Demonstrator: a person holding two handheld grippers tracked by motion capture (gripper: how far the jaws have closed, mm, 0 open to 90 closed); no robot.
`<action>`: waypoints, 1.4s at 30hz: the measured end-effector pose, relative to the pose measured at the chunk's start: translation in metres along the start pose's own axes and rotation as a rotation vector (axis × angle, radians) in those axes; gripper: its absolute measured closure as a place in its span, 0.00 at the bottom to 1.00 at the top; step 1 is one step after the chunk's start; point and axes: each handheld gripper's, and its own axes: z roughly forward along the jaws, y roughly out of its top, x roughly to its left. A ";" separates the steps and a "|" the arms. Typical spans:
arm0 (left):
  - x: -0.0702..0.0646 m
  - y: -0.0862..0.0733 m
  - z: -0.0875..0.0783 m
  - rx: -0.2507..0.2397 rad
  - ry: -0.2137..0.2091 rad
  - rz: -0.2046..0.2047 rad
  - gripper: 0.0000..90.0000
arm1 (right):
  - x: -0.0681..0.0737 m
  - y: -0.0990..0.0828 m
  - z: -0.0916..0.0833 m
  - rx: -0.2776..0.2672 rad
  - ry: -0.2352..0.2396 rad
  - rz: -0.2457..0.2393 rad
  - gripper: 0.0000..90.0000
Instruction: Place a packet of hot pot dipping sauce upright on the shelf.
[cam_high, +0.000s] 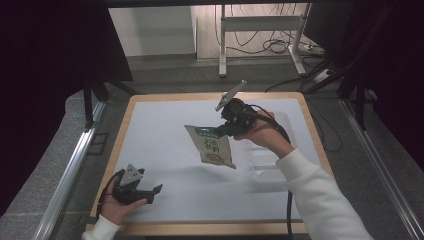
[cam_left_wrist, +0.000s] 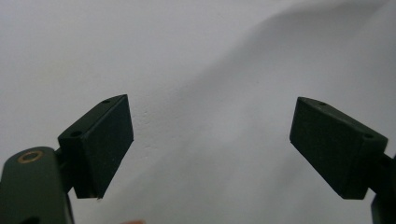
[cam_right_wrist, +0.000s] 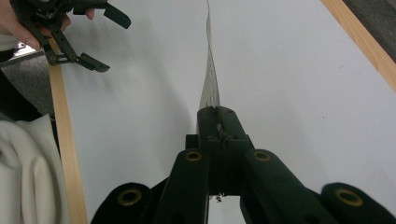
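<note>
right claw (cam_high: 226, 127): clenched on top corner of snack pouch (cam_high: 212, 147) | pouch: lifted above mid desk (cam_high: 165, 125), long axis hanging down and toward the person | left claw (cam_high: 150, 192): released, empty, low near front-left edge, well apart from pouch

The snack pouch (cam_high: 212, 147) is a flat, pale packet with a green band across its top and a printed picture of food lower down, and it looks sealed. It hangs tilted in the air above the white worktop (cam_high: 160, 135), near the centre, its upper right corner pinched and its bottom swinging towards five o'clock. In the right gripper view the pouch (cam_right_wrist: 211, 84) is edge-on, a thin shiny strip running straight up towards twelve o'clock.
</note>
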 end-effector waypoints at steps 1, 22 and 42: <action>0.000 0.000 0.000 0.000 0.000 0.000 0.15 | 0.000 0.000 -0.001 0.000 0.000 0.002 1.00; 0.000 0.000 0.001 0.004 -0.002 0.003 0.15 | -0.009 -0.003 -0.032 -0.039 -0.046 0.005 1.00; -0.001 0.000 0.001 0.006 0.000 0.003 0.15 | -0.022 -0.014 -0.070 -0.065 -0.109 0.041 1.00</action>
